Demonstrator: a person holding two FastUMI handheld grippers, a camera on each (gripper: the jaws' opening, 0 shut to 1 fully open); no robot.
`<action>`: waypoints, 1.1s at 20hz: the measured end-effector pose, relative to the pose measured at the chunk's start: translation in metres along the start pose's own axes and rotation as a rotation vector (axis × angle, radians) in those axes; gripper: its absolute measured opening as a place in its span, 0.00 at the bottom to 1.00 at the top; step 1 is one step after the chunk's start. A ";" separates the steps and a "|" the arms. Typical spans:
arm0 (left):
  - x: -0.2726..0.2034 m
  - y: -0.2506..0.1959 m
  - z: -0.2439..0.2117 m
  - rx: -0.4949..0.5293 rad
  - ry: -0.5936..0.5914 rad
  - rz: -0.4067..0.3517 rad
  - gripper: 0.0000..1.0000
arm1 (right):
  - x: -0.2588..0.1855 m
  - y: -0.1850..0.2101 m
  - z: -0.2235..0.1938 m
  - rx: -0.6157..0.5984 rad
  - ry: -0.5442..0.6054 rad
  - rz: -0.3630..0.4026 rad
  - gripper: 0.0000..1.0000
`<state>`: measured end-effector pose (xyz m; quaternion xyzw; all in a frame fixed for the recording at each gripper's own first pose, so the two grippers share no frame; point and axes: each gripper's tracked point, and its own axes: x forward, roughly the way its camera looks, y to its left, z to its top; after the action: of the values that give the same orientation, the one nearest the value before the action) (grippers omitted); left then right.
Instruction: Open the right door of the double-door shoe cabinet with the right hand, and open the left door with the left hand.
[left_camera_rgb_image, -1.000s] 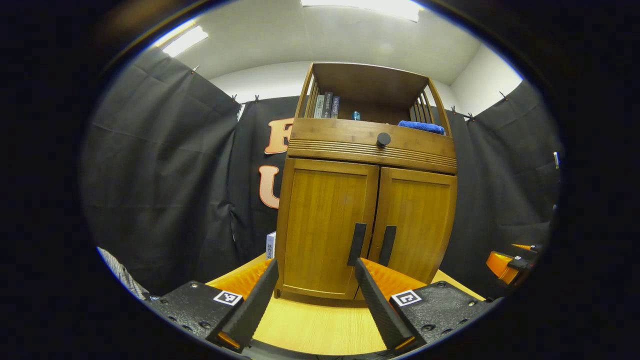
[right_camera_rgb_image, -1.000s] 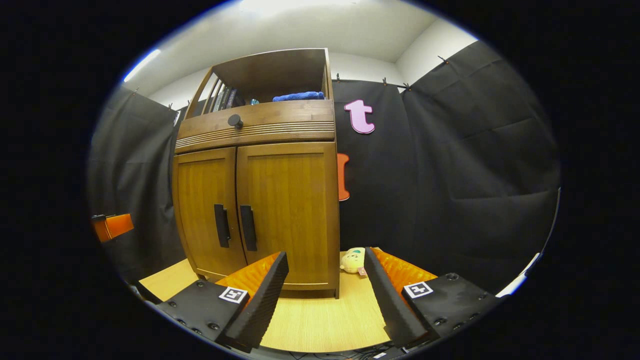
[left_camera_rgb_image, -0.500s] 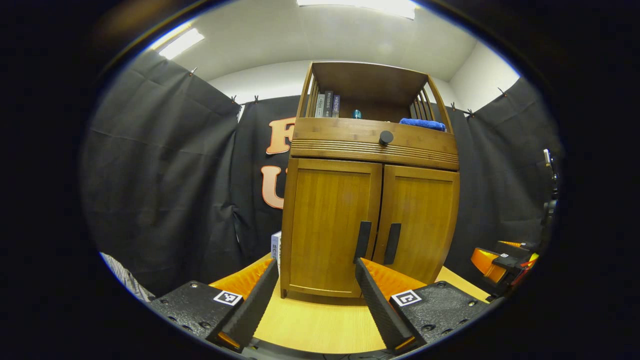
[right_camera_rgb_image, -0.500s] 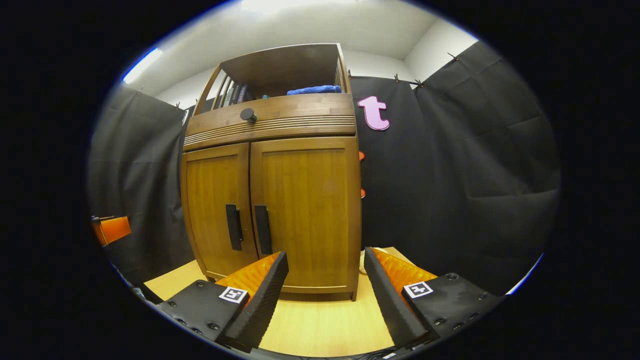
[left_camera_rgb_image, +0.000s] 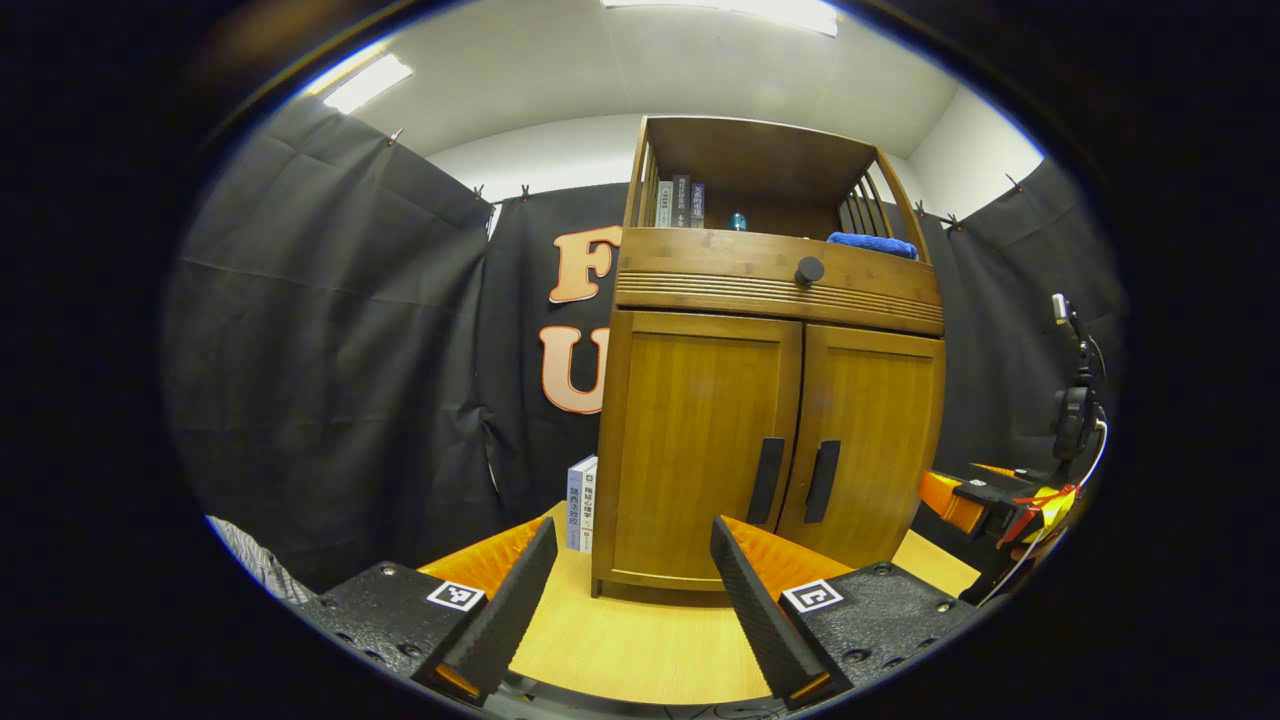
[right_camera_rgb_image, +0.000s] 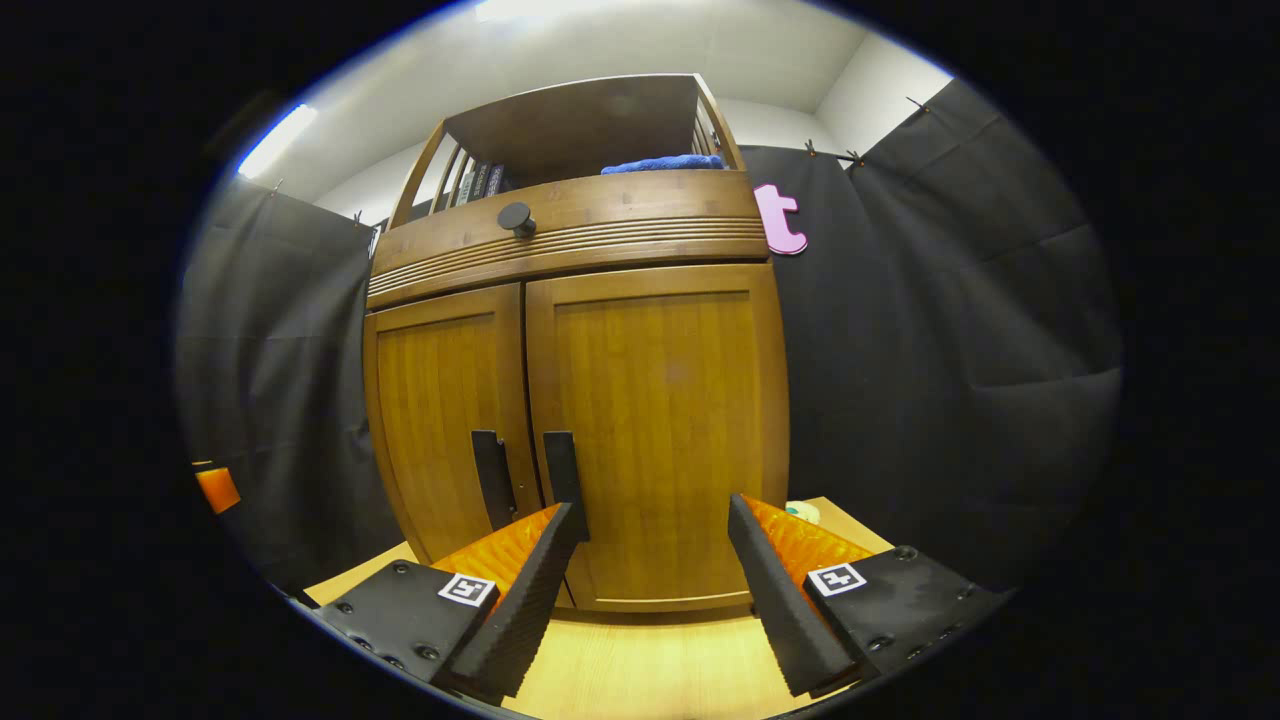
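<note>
Both tongs are spread wide and hold nothing: the right gripper faces the right door of the shoe cabinet at close range, while the left gripper sits farther back, facing the left door. Both doors are shut, flush with the frame, so neither step of the task is done. Each door carries a dark upright handle next to the centre seam; the right handle lies just above and beside the right gripper's left-hand finger, not yet between the fingers. This offset suggests the gripper needs a shift toward the seam before closing. Wide-open fingers suit the approach, since the handle must pass between them. The left handle stands well apart from the left gripper, which appears to be waiting its turn, as the task opens the right door first. The cabinet stands on a light wooden table; a dark knob sits on the drawer front above the doors and is not part of the task
</note>
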<state>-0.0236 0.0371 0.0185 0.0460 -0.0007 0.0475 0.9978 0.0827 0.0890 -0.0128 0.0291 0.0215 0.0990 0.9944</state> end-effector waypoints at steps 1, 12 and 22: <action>0.002 0.007 0.000 -0.001 0.001 0.005 0.93 | 0.007 0.004 -0.002 -0.008 -0.001 -0.003 0.98; 0.023 0.049 -0.008 0.008 0.019 -0.004 0.93 | 0.086 0.054 -0.014 -0.028 0.014 -0.010 0.98; 0.046 0.093 -0.021 0.009 0.044 0.048 0.89 | 0.149 0.070 -0.038 -0.023 0.056 -0.033 0.90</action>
<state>0.0136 0.1356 0.0062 0.0494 0.0203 0.0725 0.9959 0.2131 0.1895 -0.0515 0.0145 0.0488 0.0834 0.9952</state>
